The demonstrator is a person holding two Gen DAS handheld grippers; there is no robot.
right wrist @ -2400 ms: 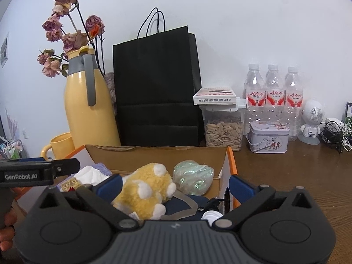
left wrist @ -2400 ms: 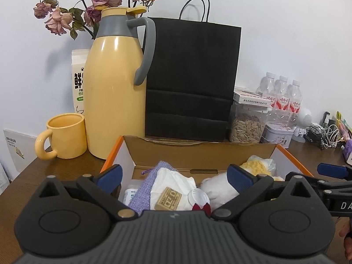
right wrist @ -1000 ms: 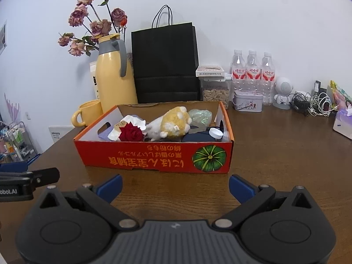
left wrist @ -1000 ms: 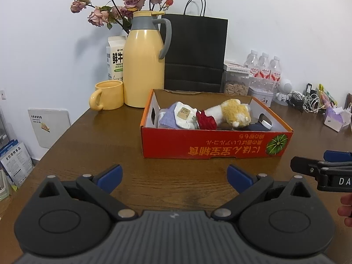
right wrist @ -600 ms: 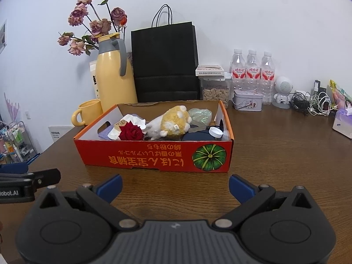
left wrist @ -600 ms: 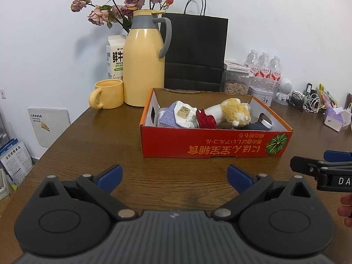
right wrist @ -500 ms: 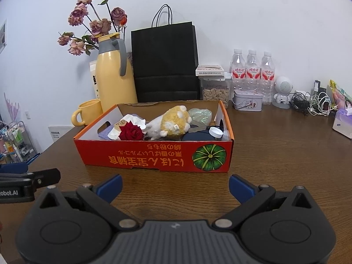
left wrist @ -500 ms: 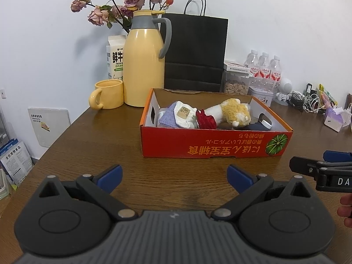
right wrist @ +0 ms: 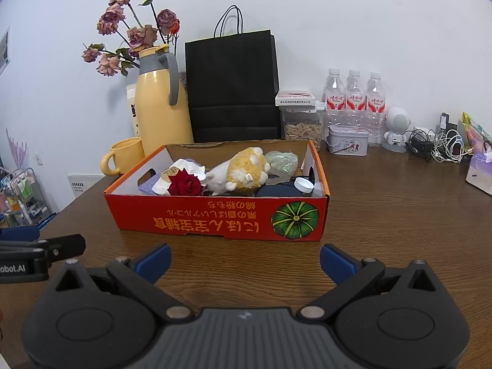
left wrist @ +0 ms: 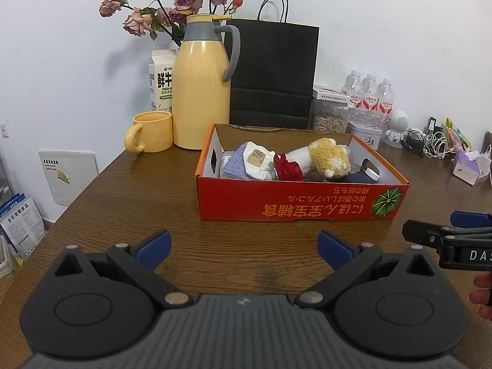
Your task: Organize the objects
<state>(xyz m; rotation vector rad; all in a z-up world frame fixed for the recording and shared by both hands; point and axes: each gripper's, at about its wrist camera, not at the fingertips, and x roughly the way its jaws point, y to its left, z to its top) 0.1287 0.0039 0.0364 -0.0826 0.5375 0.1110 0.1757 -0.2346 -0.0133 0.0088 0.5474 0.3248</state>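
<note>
Ahead, desk point(left wrist: 129, 190): brown wood, under both tools.
Box point(left wrist: 295, 206): red cardboard, straight in front of both tools, well apart from their tips.
Contents: plush toy point(right wrist: 243, 169), red rose point(right wrist: 186, 184), white cloth point(left wrist: 258, 166), all inside the box.
Left tool point(left wrist: 243, 243): fingers spread wide, nothing between them.
Right tool point(right wrist: 244, 259): fingers spread wide, likewise empty.

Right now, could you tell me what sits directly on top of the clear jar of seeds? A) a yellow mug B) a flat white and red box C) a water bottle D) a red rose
B, a flat white and red box lies on the lid of the jar of seeds.
</note>
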